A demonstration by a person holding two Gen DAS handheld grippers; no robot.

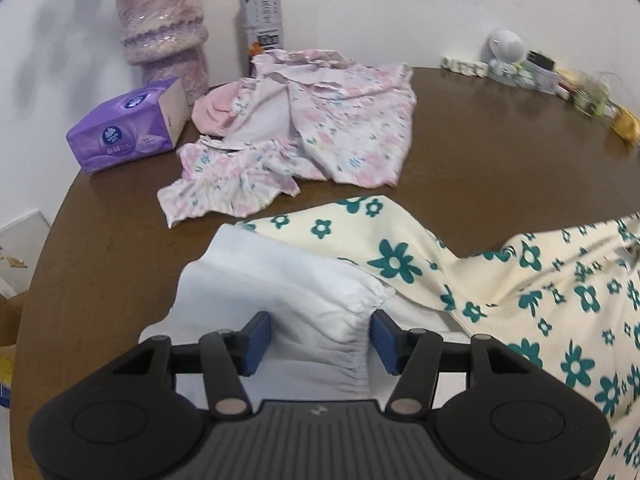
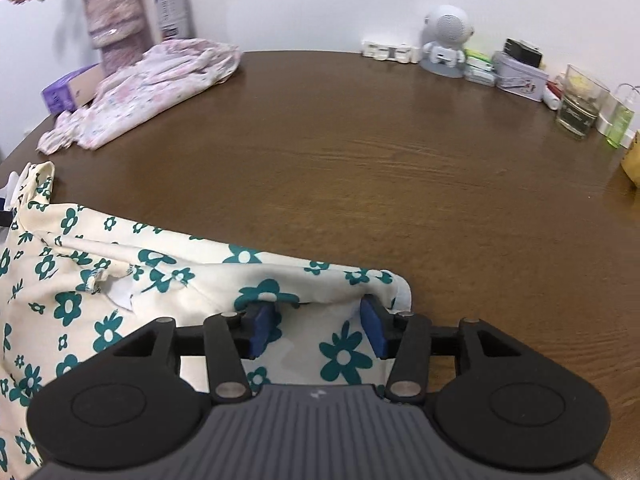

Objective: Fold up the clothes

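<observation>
**A:** Round brown wooden table (image 2: 360, 152) against a plain white wall, clutter along the back edge. So how far along is the folding, you reckon?

**B:** Early, I'd say. The cream garment with green flowers (image 1: 552, 280) lies right under both grippers, rumpled, with its white lining (image 1: 288, 280) turned out at the gathered elastic edge. No clean fold anywhere that I can see.

**A:** What's the left gripper (image 1: 318, 338) doing?

**B:** Jaws about half apart, straddling that gathered white edge. The cloth bunches up between the blue pads, but the pads don't look pressed into it, so I'd call it loose, not gripped.

**A:** And the right gripper (image 2: 316, 328)?

**B:** Same story. Half apart over the flowered hem, cloth between the pads, nothing pinched. Ahead of it is just bare table.

**A:** Anything else waiting?

**B:** Yep, a pink floral garment (image 1: 320, 120) ahead of the left gripper, heaped beside the purple tissue pack (image 1: 124, 128) and the lilac vase (image 1: 164, 32). Totally unfolded, with a plain pink piece tucked at its far left. So one garment barely started, at least one more untouched.
</observation>
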